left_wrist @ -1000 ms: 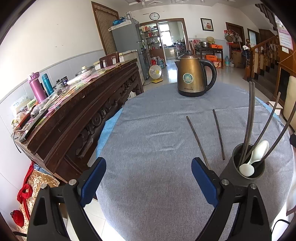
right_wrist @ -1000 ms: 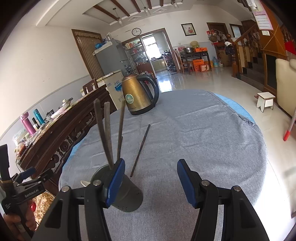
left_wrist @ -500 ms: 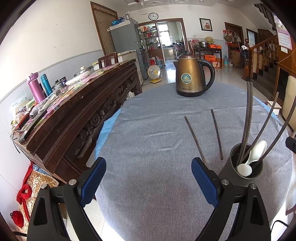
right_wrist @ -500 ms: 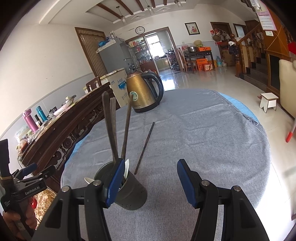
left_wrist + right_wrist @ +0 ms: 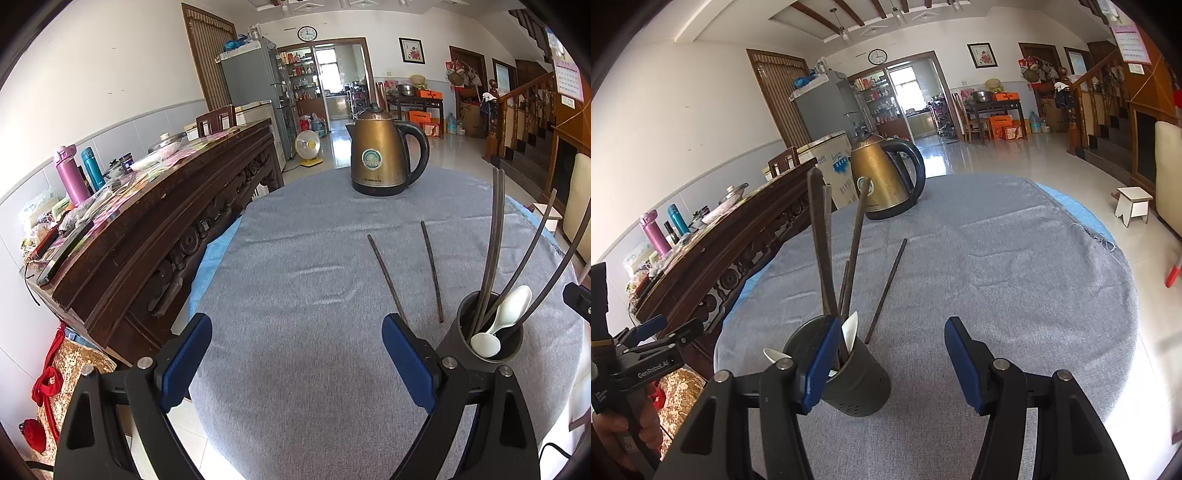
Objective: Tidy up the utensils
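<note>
Utensils are in two places: some stand in one dark round holder (image 5: 480, 354) and two dark chopsticks lie on the table. Going from large to small, there is one round table under a grey cloth (image 5: 314, 280), with a blue layer showing at its edge. One long dark wooden sideboard (image 5: 155, 221) stands just beside the table. One brass-coloured kettle (image 5: 384, 155) with a black handle stands upright at the far side of the cloth. The holder stands upright at the near right of the cloth, just beside the right finger of the left gripper (image 5: 295, 362). In it I count four long dark chopsticks (image 5: 493, 251), leaning at different angles, and two white spoons (image 5: 509, 310). The two loose chopsticks, the left one (image 5: 386, 278) and the right one (image 5: 431, 271), lie flat and apart, between the kettle and the holder. They are thin, straight and dark brown. The left gripper is wide open with nothing between its blue pads. The right gripper (image 5: 886, 365) is open too and empty; the holder shows behind its left finger.
</note>
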`<state>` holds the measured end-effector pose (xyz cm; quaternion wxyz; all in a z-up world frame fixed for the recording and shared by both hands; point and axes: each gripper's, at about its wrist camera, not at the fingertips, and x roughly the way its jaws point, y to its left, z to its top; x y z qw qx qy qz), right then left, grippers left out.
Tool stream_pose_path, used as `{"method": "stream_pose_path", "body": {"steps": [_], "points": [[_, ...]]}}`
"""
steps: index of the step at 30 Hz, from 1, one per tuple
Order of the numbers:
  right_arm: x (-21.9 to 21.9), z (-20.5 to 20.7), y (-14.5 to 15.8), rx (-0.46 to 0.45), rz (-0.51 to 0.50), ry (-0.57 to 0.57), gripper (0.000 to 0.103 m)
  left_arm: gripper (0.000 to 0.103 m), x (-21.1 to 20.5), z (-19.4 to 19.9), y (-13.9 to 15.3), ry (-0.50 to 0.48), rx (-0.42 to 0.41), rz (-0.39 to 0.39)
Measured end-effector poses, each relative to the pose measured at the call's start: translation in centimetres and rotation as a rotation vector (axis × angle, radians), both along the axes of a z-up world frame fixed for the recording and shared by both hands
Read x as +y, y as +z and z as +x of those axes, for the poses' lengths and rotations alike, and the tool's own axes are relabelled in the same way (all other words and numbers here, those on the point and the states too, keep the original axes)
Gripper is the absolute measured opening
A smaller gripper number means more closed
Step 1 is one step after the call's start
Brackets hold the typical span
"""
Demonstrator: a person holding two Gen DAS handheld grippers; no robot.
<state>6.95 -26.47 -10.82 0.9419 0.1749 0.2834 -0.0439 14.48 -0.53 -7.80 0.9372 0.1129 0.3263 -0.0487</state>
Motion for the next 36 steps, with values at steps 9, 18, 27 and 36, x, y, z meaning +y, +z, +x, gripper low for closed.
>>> {"method": "stream_pose_path", "body": {"steps": [9, 18, 27, 36], "points": [[-1.0, 0.1, -0.3, 0.006, 0.014, -0.022, 0.063, 0.093, -0.5, 0.2, 0.0, -0.006, 0.002, 0.006], [-2.2, 0.4, -1.3, 0.028, 0.036, -0.045, 0.063, 0.093, -0.6, 1.0, -0.6, -0.001, 0.017, 0.015], [-3.3, 1.3, -2.4, 0.06, 0.062, -0.064, 0.063, 0.093, -0.7, 2.1, -1.7, 0.006, 0.043, 0.022], [-5.0, 3.3, -3.2, 0.09, 0.08, -0.081, 0.063, 0.093, -0.4, 3.8, -2.8, 0.022, 0.074, 0.032]]}}
